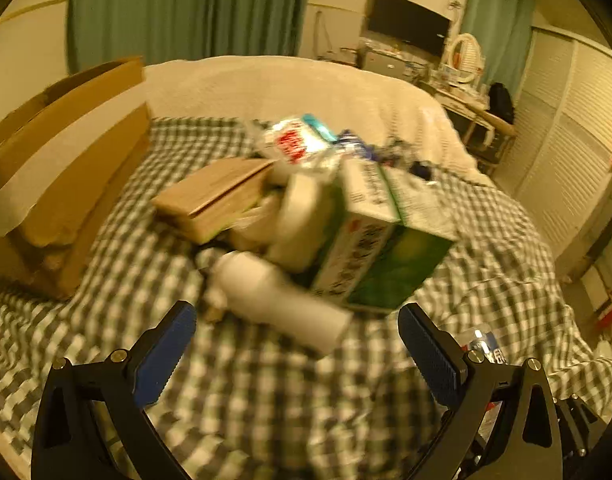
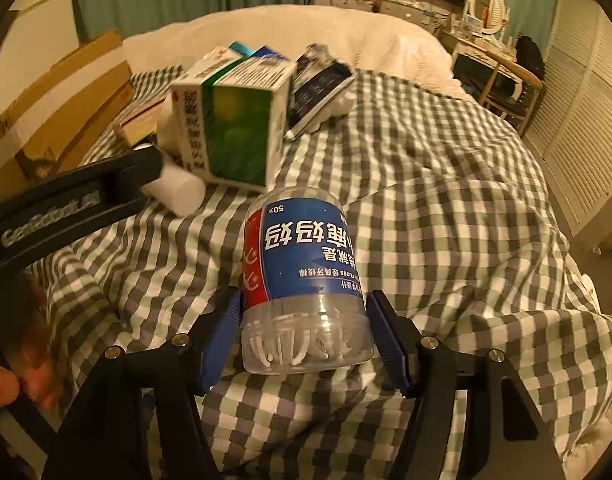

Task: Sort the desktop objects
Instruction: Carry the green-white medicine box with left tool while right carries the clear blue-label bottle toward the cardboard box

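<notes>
Down at the bottom of the right wrist view, the right tongs (image 2: pixel 304 334) pinch a clear plastic jar of floss picks (image 2: pixel 304 280) by its lower half, one blue pad pressed on each side; the jar has a blue and red label and white picks showing through its clear part, and it lies over the checked bedspread (image 2: pixel 445 208). In the left wrist view the left tongs (image 1: pixel 298 344) stand spread as wide as they go, with nothing between the blue pads. Just beyond them, at centre frame, a white bottle (image 1: pixel 282 300) lies on its side on the bedspread, apart from both pads. Behind it sits a green and white carton (image 1: pixel 369 240), with a brown book (image 1: pixel 214 196) to its left and a cardboard box (image 1: pixel 66 168) at the left edge.
</notes>
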Motion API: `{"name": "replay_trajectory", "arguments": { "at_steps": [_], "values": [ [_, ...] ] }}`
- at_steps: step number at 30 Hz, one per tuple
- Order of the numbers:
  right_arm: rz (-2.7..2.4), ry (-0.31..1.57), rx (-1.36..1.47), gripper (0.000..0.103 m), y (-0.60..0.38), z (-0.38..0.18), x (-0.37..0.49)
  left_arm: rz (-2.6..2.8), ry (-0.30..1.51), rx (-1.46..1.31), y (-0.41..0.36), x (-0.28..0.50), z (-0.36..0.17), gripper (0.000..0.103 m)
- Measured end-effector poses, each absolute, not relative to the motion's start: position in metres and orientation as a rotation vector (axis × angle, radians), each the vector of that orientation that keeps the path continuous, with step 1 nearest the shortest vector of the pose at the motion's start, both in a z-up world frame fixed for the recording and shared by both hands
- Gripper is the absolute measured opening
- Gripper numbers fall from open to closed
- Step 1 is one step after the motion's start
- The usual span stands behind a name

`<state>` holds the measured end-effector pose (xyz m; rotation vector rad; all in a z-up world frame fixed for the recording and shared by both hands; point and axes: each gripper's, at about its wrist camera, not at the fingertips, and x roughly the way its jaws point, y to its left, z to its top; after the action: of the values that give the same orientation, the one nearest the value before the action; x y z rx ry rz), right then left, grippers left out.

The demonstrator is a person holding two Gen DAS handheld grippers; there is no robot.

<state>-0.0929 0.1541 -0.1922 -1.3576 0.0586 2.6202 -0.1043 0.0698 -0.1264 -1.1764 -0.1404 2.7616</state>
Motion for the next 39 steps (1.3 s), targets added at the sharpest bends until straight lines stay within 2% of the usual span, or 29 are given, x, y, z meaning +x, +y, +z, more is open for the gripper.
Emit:
{"name": "replay_trajectory", "arguments": {
  "at_steps": [14,21,22,25,32,39],
  "values": [
    [2.549,0.370,-1.113,0.062,0.236,-0.143,-0.063,2.819,0.101,-1.075,0.138,-0.134,-0.134,0.103],
    [2.555,0.396,-1.126,0.062,0.238,-0.146,-0.065,2.852,0.164,-1.058,0.144,-0.155,-0.138,0.101],
    [2.555,0.394,-1.126,0.062,0.239,-0.146,-0.065,2.850,0.167,-1.048,0.143,-0.155,-0.137,0.098],
    [2.555,0.387,-1.123,0.062,0.239,-0.147,-0.065,2.845,0.188,-1.005,0.144,-0.152,-0.130,0.078],
    [2.562,0.359,-1.119,0.062,0.232,-0.143,-0.064,2.776,0.033,-1.004,0.129,-0.145,-0.116,0.077],
    [2.566,0.296,-1.104,0.062,0.222,-0.126,-0.055,2.741,-0.078,-0.899,0.107,-0.118,-0.071,0.077]
  ]
}}
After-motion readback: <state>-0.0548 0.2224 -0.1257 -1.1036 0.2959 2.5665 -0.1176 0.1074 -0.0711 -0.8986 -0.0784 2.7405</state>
